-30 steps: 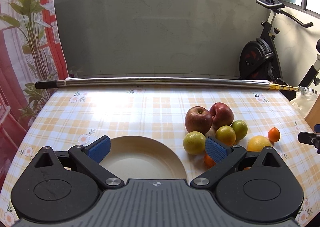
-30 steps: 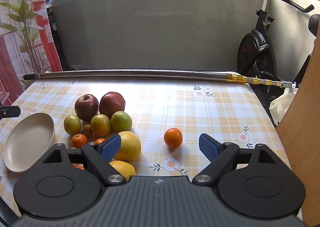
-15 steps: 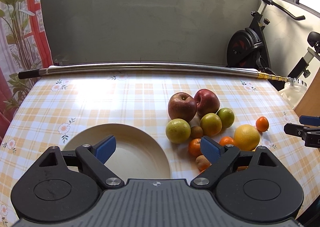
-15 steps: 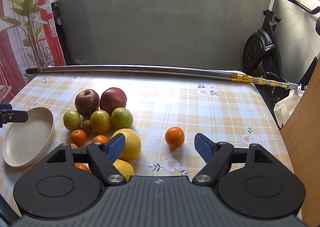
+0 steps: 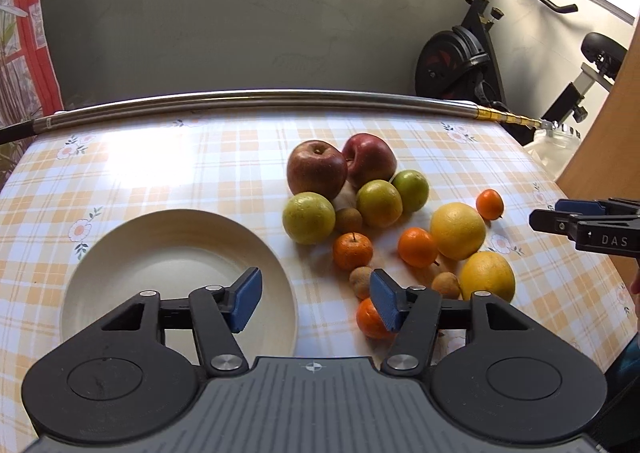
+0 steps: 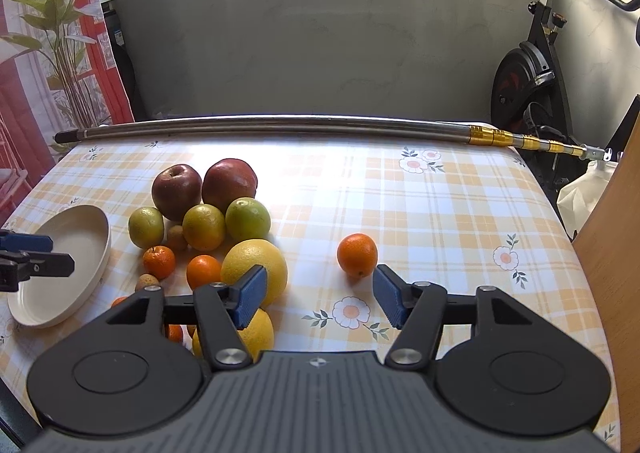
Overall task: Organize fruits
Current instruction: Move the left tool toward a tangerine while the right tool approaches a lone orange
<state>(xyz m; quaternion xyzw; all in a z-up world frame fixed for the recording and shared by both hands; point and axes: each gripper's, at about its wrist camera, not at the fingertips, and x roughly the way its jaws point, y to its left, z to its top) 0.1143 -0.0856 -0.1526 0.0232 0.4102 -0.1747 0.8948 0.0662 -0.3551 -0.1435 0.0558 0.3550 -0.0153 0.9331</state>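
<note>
A cream plate [image 5: 176,265] lies empty on the checked tablecloth, also seen in the right wrist view [image 6: 80,245]. A pile of fruit sits right of it: two red apples [image 5: 316,169], green citrus [image 5: 308,217], small tangerines [image 5: 352,251], two large yellow fruits [image 5: 458,231] and small brown fruits [image 5: 360,281]. A lone orange [image 6: 357,255] lies apart to the right. My left gripper [image 5: 316,303] is open and empty above the plate's right rim. My right gripper [image 6: 318,295] is open and empty, just short of the lone orange.
A long metal pole [image 5: 256,99] lies across the table's far edge. An exercise bike [image 5: 472,53] stands behind at the right. A wooden panel [image 6: 616,253] borders the table's right side. Curtains and a plant [image 6: 60,33] stand at the left.
My left gripper has risen and swung right, bringing the whole fruit pile into view, and its fingers have narrowed. My right gripper has moved slightly forward towards the lone orange.
</note>
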